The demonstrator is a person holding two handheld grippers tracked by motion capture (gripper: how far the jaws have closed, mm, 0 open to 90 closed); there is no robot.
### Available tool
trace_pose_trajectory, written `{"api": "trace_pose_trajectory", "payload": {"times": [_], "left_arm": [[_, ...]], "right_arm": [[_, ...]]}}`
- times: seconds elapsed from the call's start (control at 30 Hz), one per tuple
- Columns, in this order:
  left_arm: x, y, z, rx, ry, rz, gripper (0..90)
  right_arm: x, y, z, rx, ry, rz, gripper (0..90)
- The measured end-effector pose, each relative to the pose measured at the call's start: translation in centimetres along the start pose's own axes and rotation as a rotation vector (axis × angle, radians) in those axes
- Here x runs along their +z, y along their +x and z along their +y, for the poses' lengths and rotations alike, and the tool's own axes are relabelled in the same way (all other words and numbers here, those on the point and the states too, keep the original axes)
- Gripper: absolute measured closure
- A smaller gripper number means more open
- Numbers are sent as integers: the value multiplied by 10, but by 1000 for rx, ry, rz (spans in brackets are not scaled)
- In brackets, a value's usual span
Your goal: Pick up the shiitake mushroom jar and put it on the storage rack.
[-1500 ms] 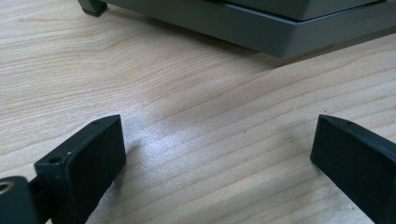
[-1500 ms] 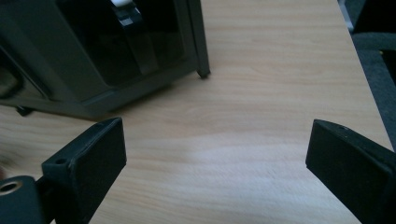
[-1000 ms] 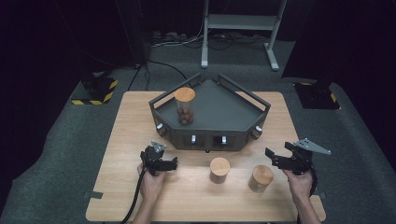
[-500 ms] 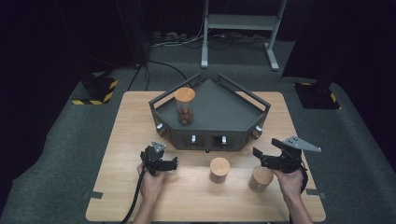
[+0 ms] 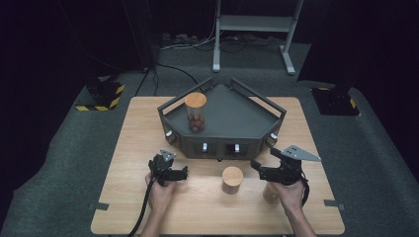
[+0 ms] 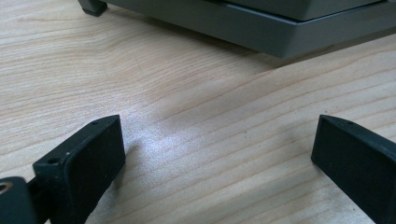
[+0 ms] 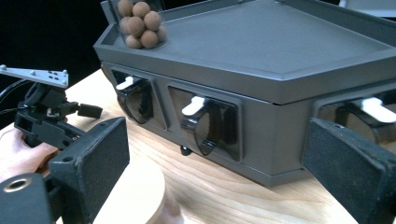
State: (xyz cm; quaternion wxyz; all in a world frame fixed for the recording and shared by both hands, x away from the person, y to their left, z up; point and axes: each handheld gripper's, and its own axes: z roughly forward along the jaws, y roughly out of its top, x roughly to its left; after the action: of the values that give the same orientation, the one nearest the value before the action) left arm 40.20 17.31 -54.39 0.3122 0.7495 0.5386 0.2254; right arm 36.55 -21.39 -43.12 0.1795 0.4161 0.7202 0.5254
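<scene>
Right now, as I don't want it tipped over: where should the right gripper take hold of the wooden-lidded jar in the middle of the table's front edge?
Probably the round wall of the jar, just under its wooden lid, coming in level from its right. It stands upright with free table on that side, and the right gripper is already there, open.

From my feed: dim room, black surround. Grey carpet floor (image 5: 64,163) under a light wooden table (image 5: 133,138). Metal stand (image 5: 257,29) at the back, cables (image 5: 183,44) trailing beside it. Two black bases with yellow-black hazard stripes (image 5: 101,96) and (image 5: 336,101) flank the table's far corners.
</scene>
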Motion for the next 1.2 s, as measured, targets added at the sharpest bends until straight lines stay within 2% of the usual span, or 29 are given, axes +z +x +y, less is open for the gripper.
{"api": "trace_pose_trajectory", "payload": {"times": [0.27,0.63,1.2], "left_arm": [[0,0,0,0,0,0,26],[0,0,0,0,0,0,26],[0,0,0,0,0,0,26]], "right_arm": [[4,19,-2,-9,-12,5,75],[16,44,-14,-16,-7,-2,77],[27,65,-36,-52,21,-15,77]]}}
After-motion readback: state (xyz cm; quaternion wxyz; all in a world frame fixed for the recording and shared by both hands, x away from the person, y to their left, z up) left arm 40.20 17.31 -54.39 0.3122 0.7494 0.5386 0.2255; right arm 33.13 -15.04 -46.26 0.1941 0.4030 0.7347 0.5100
